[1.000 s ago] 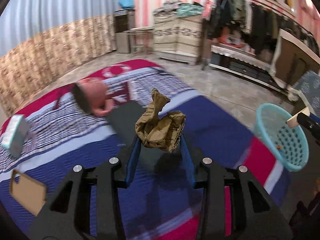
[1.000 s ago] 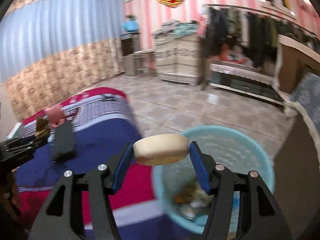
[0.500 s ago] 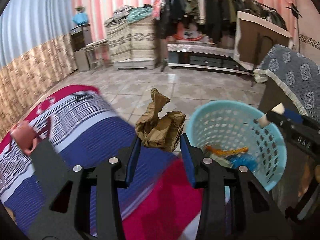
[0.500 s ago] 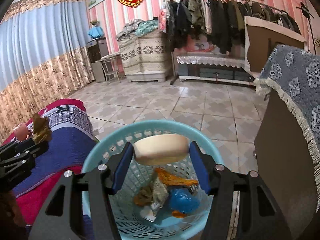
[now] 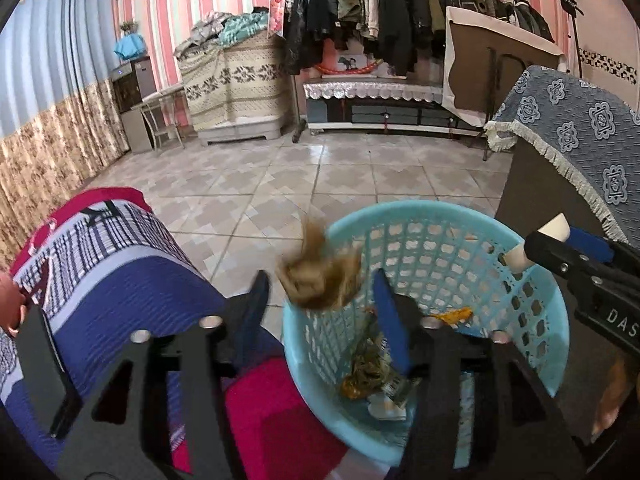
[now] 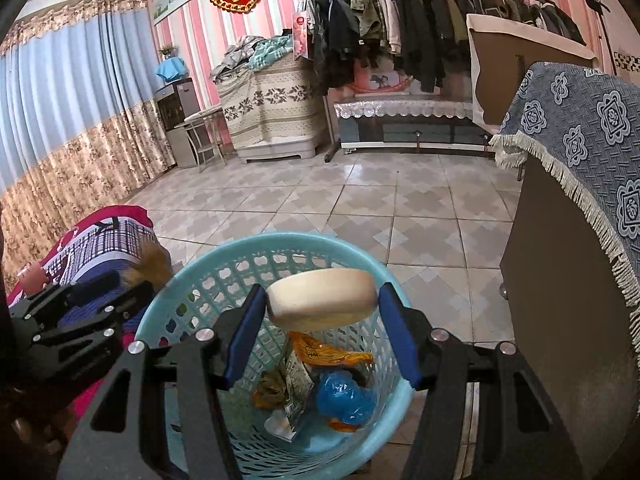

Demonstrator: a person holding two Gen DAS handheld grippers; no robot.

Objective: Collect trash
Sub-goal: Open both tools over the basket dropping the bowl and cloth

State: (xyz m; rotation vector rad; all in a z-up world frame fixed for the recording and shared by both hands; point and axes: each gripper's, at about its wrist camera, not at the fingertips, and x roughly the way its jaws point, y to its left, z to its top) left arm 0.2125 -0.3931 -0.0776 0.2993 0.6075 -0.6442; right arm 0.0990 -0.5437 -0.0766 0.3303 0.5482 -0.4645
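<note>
A light-blue plastic basket (image 5: 536, 320) stands on the floor beside the bed, holding several wrappers and a blue bag (image 6: 344, 396). My left gripper (image 5: 320, 300) hovers over the basket's near-left rim with its jaws opening. A crumpled brown paper (image 5: 320, 280), blurred, sits loose between them with gaps on both sides. Over the middle of the basket (image 6: 192, 276), my right gripper (image 6: 322, 320) is shut on a cream round disc (image 6: 322, 304). The left wrist view catches that disc (image 5: 556, 230) at the far right. In the right wrist view the brown paper (image 6: 150, 264) shows at the left.
A bed with a blue, red and striped blanket (image 5: 120, 280) lies left of the basket, with a black flat object (image 5: 36, 360) on it. A dark cabinet under a blue patterned cloth (image 6: 580, 160) stands close on the right. Tiled floor (image 6: 360, 200) stretches beyond.
Both views swung from the bed over to the basket. The left jaws widened and the brown paper came loose between them. The right gripper kept its hold on the disc.
</note>
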